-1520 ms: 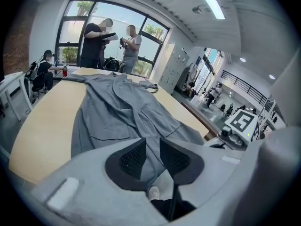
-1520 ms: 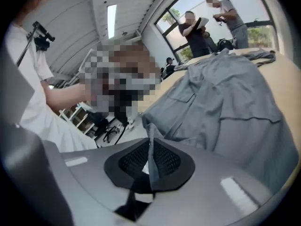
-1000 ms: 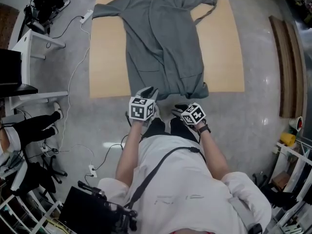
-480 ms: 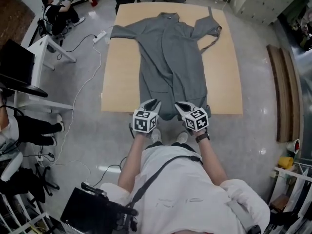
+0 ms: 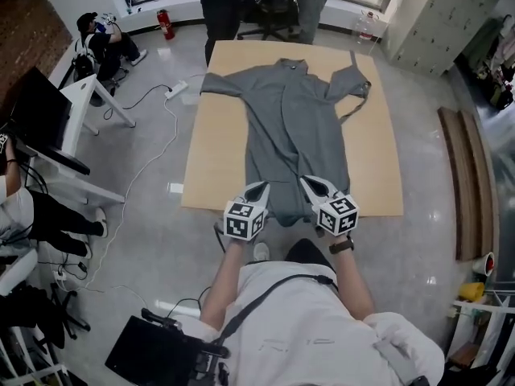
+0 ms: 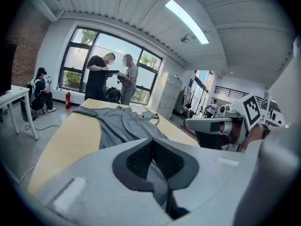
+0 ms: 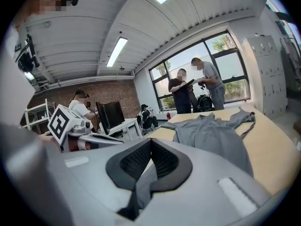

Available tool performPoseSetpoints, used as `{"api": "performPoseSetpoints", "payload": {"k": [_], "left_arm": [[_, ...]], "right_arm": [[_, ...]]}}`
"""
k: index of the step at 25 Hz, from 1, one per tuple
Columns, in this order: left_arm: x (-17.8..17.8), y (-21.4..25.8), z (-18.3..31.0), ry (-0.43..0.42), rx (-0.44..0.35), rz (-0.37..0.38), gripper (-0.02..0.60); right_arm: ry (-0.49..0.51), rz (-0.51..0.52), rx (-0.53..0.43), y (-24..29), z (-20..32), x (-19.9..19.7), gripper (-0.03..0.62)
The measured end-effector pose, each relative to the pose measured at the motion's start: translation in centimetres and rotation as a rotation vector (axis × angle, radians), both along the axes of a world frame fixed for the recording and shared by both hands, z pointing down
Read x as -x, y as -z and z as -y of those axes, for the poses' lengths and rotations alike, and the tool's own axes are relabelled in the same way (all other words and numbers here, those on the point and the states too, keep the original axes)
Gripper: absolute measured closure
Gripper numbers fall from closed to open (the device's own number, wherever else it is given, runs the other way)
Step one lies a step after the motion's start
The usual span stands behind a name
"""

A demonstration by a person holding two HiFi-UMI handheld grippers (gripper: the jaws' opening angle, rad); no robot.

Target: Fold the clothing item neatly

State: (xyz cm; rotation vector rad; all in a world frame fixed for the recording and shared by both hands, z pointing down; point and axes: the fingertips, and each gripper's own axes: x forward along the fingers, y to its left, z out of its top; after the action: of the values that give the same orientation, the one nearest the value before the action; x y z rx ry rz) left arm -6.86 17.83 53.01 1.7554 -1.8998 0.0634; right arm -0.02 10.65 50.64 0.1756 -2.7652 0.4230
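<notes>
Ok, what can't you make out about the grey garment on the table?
- Head view: near hem of the grey garment, covered by the left gripper and right gripper.
- Both gripper views: how much fabric each gripper holds, blocked by its own body.
- Head view: the standing people, cut off by the top edge.

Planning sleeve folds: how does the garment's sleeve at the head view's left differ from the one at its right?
The picture-left sleeve lies flat, stretched sideways to the edge of the table; the picture-right sleeve is bunched and doubled back, short of its edge. The picture-left sleeve has no strap nearby; a thin strap loops beside the picture-right sleeve. Both are grey.
</notes>
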Motion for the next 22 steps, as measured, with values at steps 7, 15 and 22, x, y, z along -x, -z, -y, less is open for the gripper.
{"api": "performPoseSetpoints", "payload": {"k": [7,15,22], "left_arm": [[1.0,-0.7,0.7,0.039,-0.036,-0.039,0.581],[5.1,0.4,6.9,0.114,-0.03,0.064,0.581],[9.3,4.0,14.4,0.186,-0.065,0.197,0.581]], "right_arm": [[-0.032,-0.009,0.057,-1.8,1.9,0.4,0.588],[0.142,-0.019,0.086,-2.7,5.9,5.3,0.588],[0.249,0.083,0.04,0.4,11.1,10.9,0.588]]}}
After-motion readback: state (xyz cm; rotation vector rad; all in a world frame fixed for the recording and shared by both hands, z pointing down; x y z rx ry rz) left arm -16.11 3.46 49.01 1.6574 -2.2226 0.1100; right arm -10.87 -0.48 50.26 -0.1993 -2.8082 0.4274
